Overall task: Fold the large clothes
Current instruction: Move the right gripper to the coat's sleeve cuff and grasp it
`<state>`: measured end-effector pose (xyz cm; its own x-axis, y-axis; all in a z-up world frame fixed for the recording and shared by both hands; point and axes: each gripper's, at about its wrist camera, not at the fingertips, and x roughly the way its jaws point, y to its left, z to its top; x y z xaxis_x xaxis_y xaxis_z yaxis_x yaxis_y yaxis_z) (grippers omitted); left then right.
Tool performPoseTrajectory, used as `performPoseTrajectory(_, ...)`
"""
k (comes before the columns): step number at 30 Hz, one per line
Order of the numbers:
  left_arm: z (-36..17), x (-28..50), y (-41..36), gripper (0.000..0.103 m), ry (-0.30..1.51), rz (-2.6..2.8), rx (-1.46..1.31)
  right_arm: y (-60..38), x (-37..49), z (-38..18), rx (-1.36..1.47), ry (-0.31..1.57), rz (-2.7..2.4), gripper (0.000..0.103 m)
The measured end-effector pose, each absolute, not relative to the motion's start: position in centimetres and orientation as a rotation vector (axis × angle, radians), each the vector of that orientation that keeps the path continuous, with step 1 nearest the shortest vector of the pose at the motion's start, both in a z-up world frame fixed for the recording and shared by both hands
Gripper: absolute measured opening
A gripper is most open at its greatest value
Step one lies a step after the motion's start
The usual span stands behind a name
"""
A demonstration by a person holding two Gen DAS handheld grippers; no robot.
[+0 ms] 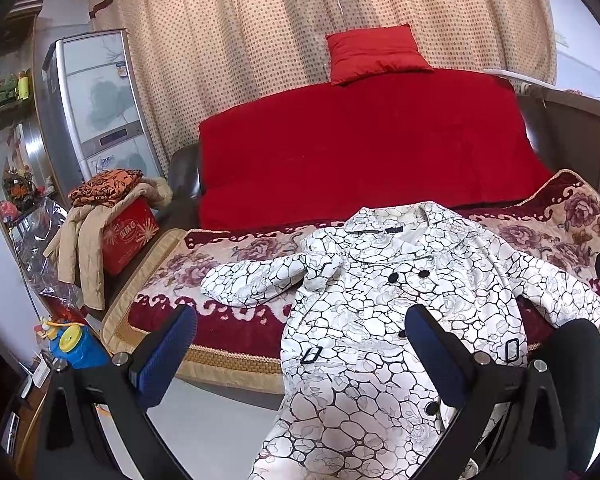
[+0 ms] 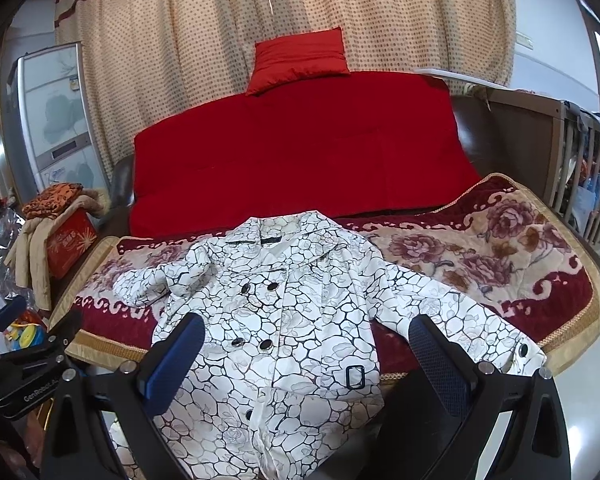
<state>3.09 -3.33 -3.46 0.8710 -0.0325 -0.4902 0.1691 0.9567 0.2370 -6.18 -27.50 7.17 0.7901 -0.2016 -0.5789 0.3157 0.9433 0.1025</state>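
Both fingers of our left gripper (image 1: 300, 354) stood wide apart and held nothing, hovering short of the white patterned coat (image 1: 384, 320), which lay face up on the floral blanket (image 1: 548, 232) with its hem hanging off the front edge. Through the right wrist camera our right gripper (image 2: 306, 354) was likewise spread and empty before the coat (image 2: 284, 320); we judged the sleeves should be folded across the buttons first, pinched near the cuffs.

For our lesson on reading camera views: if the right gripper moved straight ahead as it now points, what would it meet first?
Most likely the white coat spread on the sofa: it fills the gap between the open right gripper fingers. Depth is hard to judge through the fisheye lens.
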Motion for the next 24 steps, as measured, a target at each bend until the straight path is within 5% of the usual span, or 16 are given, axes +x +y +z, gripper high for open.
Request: performPoseTrajectory(24, -5.7, 5.9, -9.3, 0.103, 0.566, -0.155, 0.385, -43.6, -11.8, 7.3, 0.390, 0.500, -0.653, 0.103)
